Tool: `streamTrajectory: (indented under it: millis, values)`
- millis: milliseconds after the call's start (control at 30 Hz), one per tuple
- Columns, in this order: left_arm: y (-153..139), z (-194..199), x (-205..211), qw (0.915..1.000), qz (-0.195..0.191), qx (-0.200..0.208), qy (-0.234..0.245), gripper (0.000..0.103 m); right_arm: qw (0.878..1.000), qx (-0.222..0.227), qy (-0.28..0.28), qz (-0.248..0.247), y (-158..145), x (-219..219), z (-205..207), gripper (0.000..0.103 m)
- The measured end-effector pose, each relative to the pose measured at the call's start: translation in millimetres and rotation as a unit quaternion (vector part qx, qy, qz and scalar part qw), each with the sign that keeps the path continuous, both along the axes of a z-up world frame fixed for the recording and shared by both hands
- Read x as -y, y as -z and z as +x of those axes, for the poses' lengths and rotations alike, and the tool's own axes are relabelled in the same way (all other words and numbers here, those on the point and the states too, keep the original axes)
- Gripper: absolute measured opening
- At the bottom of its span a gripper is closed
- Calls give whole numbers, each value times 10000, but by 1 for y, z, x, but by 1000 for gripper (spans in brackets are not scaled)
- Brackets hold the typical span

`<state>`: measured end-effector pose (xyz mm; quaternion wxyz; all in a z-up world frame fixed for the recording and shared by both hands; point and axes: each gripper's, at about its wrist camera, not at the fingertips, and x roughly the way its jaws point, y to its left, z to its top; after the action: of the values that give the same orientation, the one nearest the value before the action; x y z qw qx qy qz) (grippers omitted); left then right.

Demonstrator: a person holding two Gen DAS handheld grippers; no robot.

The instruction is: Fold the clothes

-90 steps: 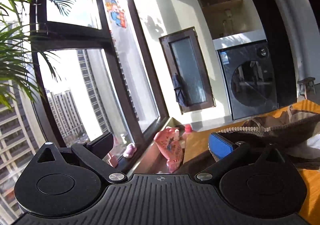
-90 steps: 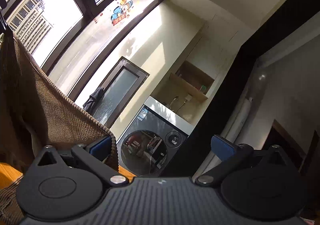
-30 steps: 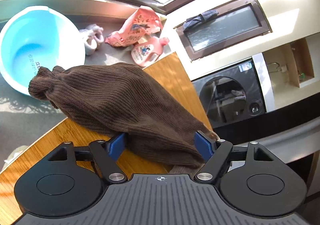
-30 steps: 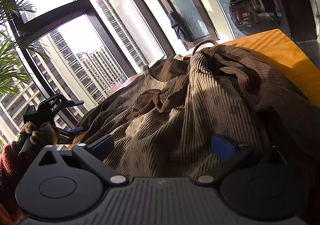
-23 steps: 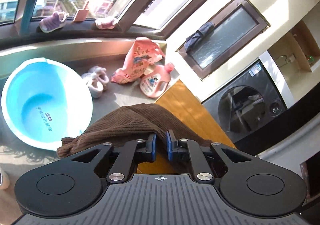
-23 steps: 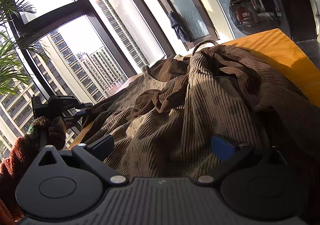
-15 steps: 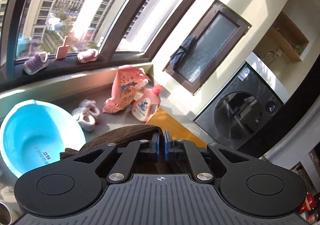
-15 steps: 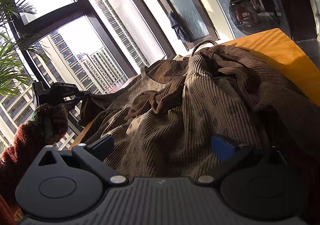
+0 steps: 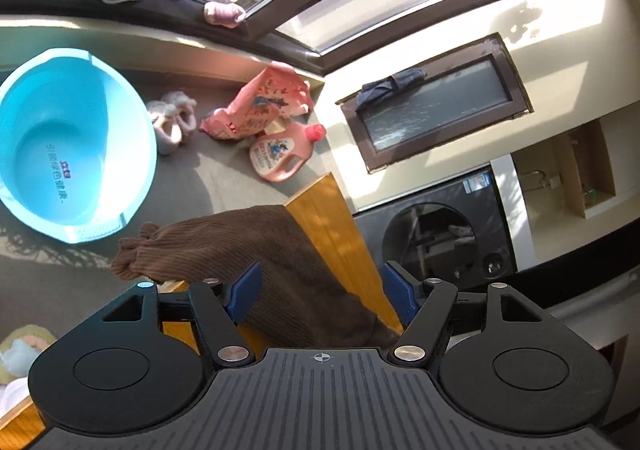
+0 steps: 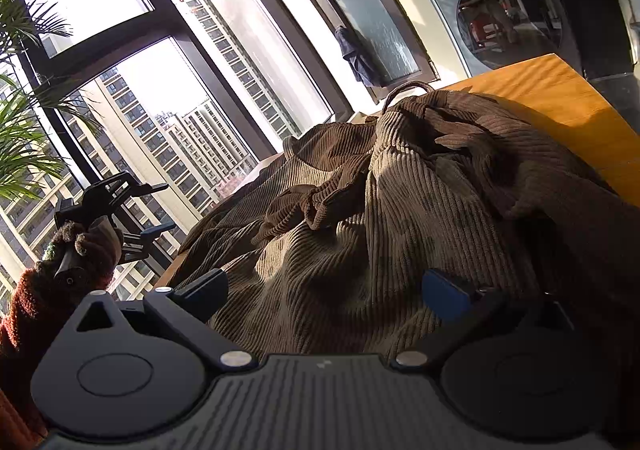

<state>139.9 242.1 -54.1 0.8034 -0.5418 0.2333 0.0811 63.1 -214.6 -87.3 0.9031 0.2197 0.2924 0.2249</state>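
Sleeve [image 9: 224,246] of the rumpled brown sweater [image 10: 400,218] is lying between the left gripper [image 9: 322,290]'s spread fingers, over the table [image 9: 332,218] edge, while the right gripper [image 10: 324,288] is hovering agape above the heap, likely needing spreading flat.

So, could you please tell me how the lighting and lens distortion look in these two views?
Left wrist view: strong fisheye bends the window frame into an arc; hard sunlight on the wall, the brown sweater in shade. Right wrist view: low sun rakes the sweater's ribs, deep shadows in its folds; the sky is blown out white behind the towers, and the person's gloved hand is backlit.
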Motion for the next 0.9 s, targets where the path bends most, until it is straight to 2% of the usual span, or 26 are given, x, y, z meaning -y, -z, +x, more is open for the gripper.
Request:
streamTrajectory:
  millis: [67, 133, 200, 333, 500, 700, 733, 800, 867, 900]
  values:
    - [7, -12, -23, 9995, -250, -105, -132, 84, 10000, 2, -2, -55, 0, -1, 0, 103]
    - [20, -19, -45, 9975, -663, -246, 6, 96, 9999, 4, -4, -110, -1, -3, 0, 103]
    - [41, -23, -61, 9915, -1235, -378, 174, 97, 9999, 6, -5, -165, -1, -4, 0, 103]
    - [86, -22, -81, 9734, -2214, -589, 67, 98, 9996, 11, -9, -274, -2, -7, 1, 103]
    - [138, -3, -88, 9422, -3286, -653, 68, 99, 9987, 20, -16, -502, -3, -14, 1, 103]
    - [168, 25, -79, 9254, -3707, -736, 284, 102, 9940, 33, -41, -1092, -6, -29, 2, 103]
    - [169, 28, -78, 9254, -3715, -689, 283, 102, 9929, 34, -46, -1185, -6, -31, 2, 103]
    - [166, 36, -77, 9310, -3608, -501, 235, 102, 9912, 36, -55, -1324, -6, -34, 3, 103]
    - [155, 42, -77, 9434, -3304, -284, 112, 98, 9910, 40, -56, -1339, -6, -34, 3, 103]
    - [146, 45, -77, 9517, -3061, -230, 110, 86, 9912, 41, -54, -1321, -6, -33, 3, 103]
